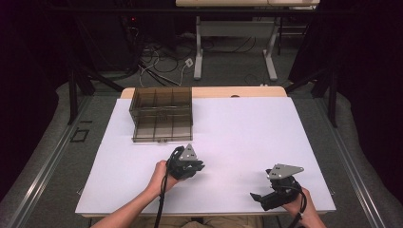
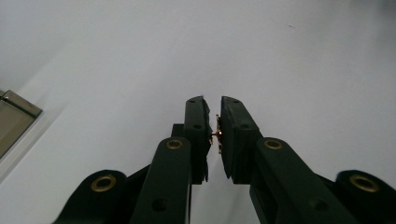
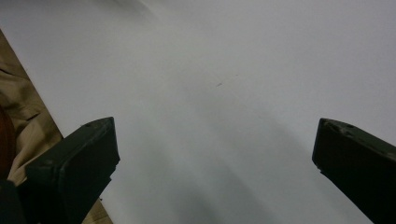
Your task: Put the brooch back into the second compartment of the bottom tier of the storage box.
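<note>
A person at a white-covered table (image 1: 247, 123) pinches a tiny gold-coloured piece (image 2: 217, 134) in the left gripper (image 1: 192, 167).

Nearest, the right gripper (image 1: 259, 197) rests by the table's front edge, its jaws standing wide with nothing between them. The left's jaws are nearly closed on the small piece. Beyond, the smoky clear compartment box (image 1: 161, 114) waits near the far edge, apart from both; placing the piece there looks undone. No writing is readable.

High view overhead, facing forward; claw views close, sharing white table (image 1: 237, 123).
</note>
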`<state>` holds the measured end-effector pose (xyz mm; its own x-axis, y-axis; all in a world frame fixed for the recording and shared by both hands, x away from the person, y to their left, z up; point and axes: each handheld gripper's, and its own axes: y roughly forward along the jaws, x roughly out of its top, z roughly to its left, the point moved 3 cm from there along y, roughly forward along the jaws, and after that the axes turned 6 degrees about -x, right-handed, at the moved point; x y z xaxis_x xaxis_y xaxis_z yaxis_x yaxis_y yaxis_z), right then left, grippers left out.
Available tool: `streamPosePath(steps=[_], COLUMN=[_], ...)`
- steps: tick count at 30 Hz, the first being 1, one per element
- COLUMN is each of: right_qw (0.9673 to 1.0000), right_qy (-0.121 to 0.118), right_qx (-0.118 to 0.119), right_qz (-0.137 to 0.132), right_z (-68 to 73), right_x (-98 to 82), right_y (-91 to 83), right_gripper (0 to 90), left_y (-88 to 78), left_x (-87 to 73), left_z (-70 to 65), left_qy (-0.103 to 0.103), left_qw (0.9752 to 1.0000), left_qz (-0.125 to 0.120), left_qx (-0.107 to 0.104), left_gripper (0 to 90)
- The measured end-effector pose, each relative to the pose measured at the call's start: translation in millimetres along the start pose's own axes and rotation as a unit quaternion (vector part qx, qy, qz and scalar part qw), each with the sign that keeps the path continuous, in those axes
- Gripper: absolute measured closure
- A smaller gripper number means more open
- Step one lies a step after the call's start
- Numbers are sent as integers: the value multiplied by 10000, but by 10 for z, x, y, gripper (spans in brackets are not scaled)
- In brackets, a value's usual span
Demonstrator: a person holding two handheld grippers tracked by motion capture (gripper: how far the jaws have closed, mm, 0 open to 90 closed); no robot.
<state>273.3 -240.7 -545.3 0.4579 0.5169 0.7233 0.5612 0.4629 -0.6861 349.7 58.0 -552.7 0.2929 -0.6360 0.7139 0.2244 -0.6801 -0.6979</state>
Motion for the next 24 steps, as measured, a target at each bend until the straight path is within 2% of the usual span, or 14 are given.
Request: streamPosePath(steps=[16,24], right_qw=[10000,10000], right_qy=[-14,-1], right_qx=[1,-6], right_qz=[-2,-4], right_z=[0,1], right_x=[0,0], right_y=[1,-1], right_gripper=[0,0], left_y=[-114,-157], left_x=[-33,-47], left_z=[108,160], left_qy=[-105,-134], left_qw=[9998,9995], left_qz=[0,-62], left_qx=[139,274], left_gripper=[814,814])
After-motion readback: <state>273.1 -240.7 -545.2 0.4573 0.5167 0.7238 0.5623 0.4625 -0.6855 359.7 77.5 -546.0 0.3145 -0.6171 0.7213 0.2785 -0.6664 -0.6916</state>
